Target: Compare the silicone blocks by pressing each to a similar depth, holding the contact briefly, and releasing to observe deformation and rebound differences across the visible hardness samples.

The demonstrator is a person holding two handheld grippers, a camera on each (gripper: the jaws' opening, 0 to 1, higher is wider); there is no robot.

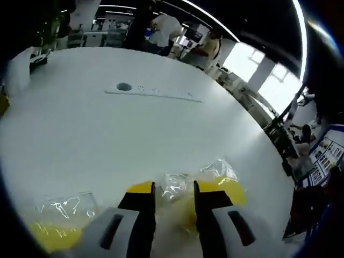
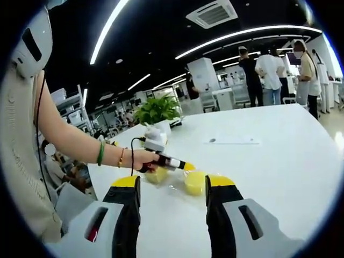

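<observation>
**Left gripper down at a bagged block**

The left gripper [image 1: 174, 215] sits low over a yellow silicone block [image 1: 226, 191] in clear wrap on the white table [image 1: 134, 129], jaws parted, nothing held; a 2nd wrapped block [image 1: 54, 228] lies to its left. The right gripper [image 2: 172, 201] hovers with its jaws apart and empty, facing both blocks. Likely step: pressing 1 sample. Next: hold, release, match depth on the other.

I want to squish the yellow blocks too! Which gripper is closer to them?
Left. The left gripper is right down at the bagged yellow blocks, jaws around one. The right gripper hangs back above the table, open, with the blocks ahead.
</observation>
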